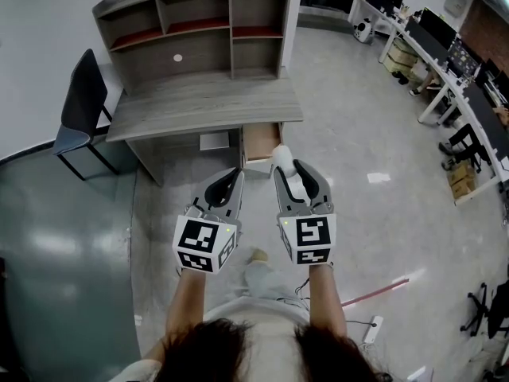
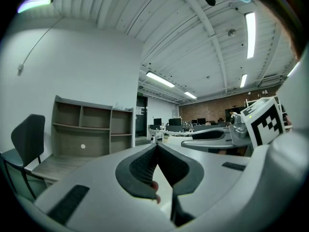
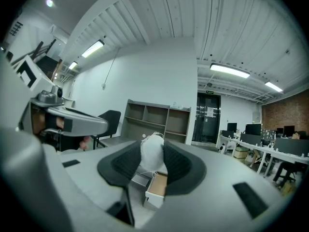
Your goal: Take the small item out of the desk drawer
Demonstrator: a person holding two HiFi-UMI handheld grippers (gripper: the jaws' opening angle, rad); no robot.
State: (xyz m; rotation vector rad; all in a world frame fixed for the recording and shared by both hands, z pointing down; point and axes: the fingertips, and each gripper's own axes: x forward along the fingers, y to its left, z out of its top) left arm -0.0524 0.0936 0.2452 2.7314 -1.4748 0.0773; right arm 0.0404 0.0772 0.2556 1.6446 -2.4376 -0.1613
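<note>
Well short of the desk (image 1: 207,102), on its near side, the right hand-held gripper (image 3: 152,146) is clamped on the small white item (image 3: 152,157). Its jaws sit wide around the item, which is held up in the air, clear of the drawer (image 1: 261,143) – that drawer hangs open under the desk's right end. The left hand-held gripper (image 2: 157,146) is just left of the right one – jaw tips pressed together, nothing between them; a dark chair (image 1: 83,102) sits at the desk's left.
</note>
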